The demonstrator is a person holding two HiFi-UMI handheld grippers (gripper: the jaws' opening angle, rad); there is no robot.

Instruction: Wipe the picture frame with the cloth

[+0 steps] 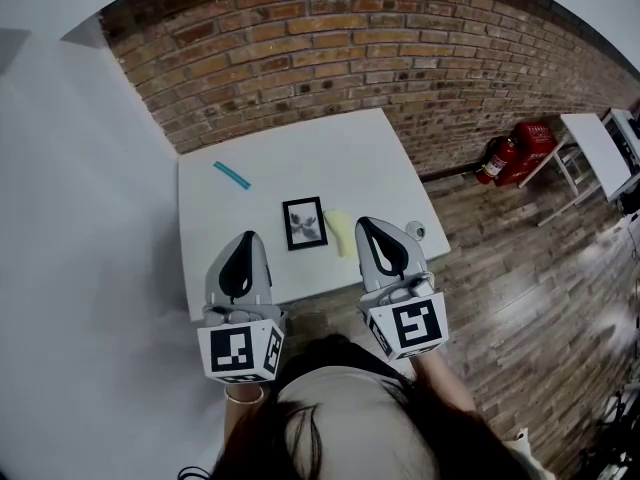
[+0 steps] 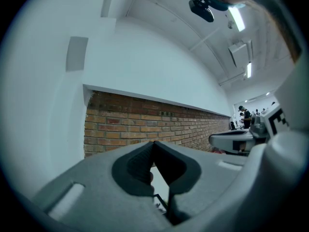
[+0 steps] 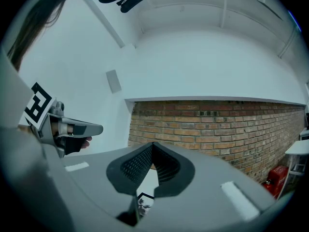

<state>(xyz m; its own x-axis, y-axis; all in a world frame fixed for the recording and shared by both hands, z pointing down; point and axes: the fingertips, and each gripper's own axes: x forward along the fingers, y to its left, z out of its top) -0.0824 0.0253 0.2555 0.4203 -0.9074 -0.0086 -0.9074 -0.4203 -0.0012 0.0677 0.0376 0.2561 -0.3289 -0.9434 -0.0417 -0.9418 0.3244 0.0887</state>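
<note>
Left gripper point(image 1: 247, 238) and right gripper point(image 1: 363, 223): my jaws are together on both, nothing between them.

- Picture frame point(image 1: 305, 223) lies flat at centre of head view on white table point(image 1: 350, 148). Yellow cloth point(image 1: 339, 230) is just right of it.
- Cloth is thin and flat, so I risk pinching air or scraping tabletop if I don't open right jaws first.
- Frame looks light. Wiping may push it off near edge unless my left pins it.
- Small round thing point(image 1: 415, 230) at right edge is easy to knock.
- Blue strip point(image 1: 231, 175), upper left, is well apart.
</note>
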